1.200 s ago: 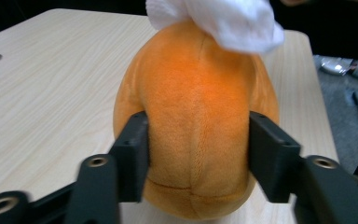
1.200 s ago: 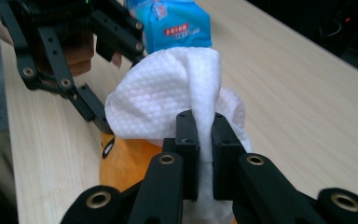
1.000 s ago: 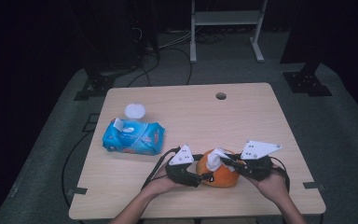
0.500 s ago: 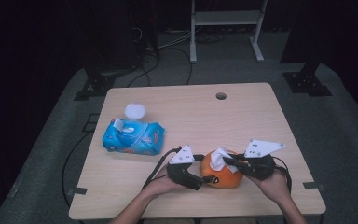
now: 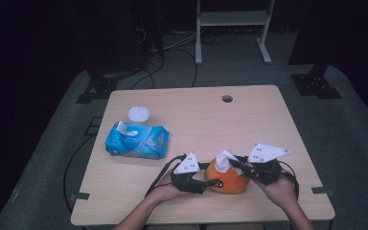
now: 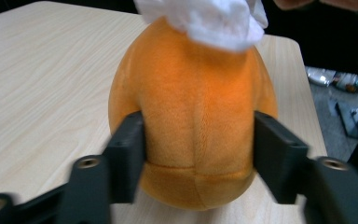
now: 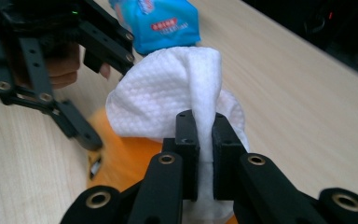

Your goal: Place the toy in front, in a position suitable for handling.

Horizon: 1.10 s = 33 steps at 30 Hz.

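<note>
An orange plush toy [image 5: 227, 178] sits near the table's front edge. My left gripper [image 5: 211, 182] reaches in from the toy's left. In the left gripper view its pads [image 6: 128, 154] press on both sides of the toy [image 6: 196, 107]; the jaws have just been closing on it. My right gripper [image 5: 235, 164] comes from the right and is shut on a white wipe [image 5: 226, 159] lying over the toy's top. The right gripper view has the wipe [image 7: 168, 93] pinched between my right gripper's [image 7: 204, 121] jaws, with the orange toy [image 7: 121, 163] below.
A blue pack of wipes [image 5: 136, 141] lies at the left of the wooden table [image 5: 196, 115], with a round white lid [image 5: 138, 114] just behind it. A small hole [image 5: 227, 98] is near the table's far edge. Cables trail off the front left.
The wipe has shifted slightly on the toy's top. Both hands stay in place beside the toy.
</note>
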Each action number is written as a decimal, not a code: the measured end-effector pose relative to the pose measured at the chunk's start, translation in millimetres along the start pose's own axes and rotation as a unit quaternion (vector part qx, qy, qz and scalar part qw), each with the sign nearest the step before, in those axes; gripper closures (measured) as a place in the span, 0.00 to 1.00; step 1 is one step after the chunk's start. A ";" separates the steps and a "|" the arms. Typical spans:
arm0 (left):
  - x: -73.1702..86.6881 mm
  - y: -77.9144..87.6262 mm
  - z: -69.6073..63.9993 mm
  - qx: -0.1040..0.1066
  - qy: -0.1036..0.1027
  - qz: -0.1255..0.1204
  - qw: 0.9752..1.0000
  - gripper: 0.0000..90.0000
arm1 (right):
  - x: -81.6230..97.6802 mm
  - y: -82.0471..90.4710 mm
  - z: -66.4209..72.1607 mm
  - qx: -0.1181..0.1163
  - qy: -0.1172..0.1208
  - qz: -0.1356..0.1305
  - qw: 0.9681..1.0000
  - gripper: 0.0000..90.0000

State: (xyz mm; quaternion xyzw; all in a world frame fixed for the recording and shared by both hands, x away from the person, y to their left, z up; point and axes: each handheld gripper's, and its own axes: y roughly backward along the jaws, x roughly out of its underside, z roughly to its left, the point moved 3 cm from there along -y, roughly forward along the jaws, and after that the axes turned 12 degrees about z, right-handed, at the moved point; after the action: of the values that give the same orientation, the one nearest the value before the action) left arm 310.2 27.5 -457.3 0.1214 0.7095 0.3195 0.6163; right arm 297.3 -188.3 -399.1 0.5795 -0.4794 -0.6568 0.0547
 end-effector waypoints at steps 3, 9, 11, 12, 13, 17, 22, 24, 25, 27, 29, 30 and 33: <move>-4.8 1.4 1.0 0.012 0.014 -0.012 1.000 0.24 | 10.4 -4.4 -3.6 -0.009 -0.016 0.006 1.000 0.93; -8.0 -1.2 -7.2 0.006 -0.013 -0.007 1.000 0.15 | -4.0 -11.6 27.5 -0.074 0.028 0.011 0.997 0.93; -5.2 -2.1 -6.7 0.004 -0.017 0.003 1.000 0.16 | -8.7 -7.0 27.9 -0.058 0.034 0.003 0.998 0.93; -3.4 -1.4 -5.4 0.003 -0.016 0.008 1.000 0.16 | -9.3 -4.1 25.4 -0.055 0.029 -0.005 0.998 0.93; -2.8 -0.6 -4.2 0.004 -0.016 0.009 1.000 0.16 | -7.9 1.1 18.0 -0.042 0.017 -0.011 0.999 0.93; -3.0 -3.4 -2.1 0.009 -0.003 0.006 1.000 0.16 | 5.7 -3.1 3.7 -0.048 -0.016 0.004 0.999 0.93; -3.1 -4.1 -4.0 -0.006 -0.013 0.011 1.000 0.18 | 9.2 -10.5 4.5 -0.065 -0.015 0.019 0.998 0.93; -3.8 -1.9 -5.5 -0.044 -0.036 0.003 0.998 0.35 | 10.9 -10.0 3.6 -0.070 -0.025 0.011 0.997 0.93; -5.5 -0.6 -8.2 -0.070 -0.058 -0.011 0.996 0.42 | 10.4 -8.6 3.4 -0.073 -0.031 0.002 0.997 0.93; -10.1 1.6 -11.9 -0.093 -0.083 -0.037 0.992 0.49 | 6.7 -4.2 3.6 -0.066 -0.031 -0.009 0.997 0.93; -16.3 4.1 -11.2 -0.101 -0.088 -0.056 0.989 0.51 | 0.5 1.8 5.2 -0.063 -0.024 -0.029 0.997 0.93; -18.5 5.7 -8.7 -0.096 -0.082 -0.061 0.990 0.51 | -1.7 2.8 6.2 -0.063 -0.023 -0.035 0.997 0.93; -12.3 4.1 -2.1 -0.082 -0.076 -0.041 0.993 0.47 | -4.3 -0.6 5.1 -0.048 -0.018 -0.029 0.998 0.93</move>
State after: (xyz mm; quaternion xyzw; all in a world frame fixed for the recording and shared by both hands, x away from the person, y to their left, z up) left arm 309.8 23.0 -444.9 0.0650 0.6363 0.3407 0.6891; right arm 294.9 -182.4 -397.2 0.5780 -0.4313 -0.6905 0.0550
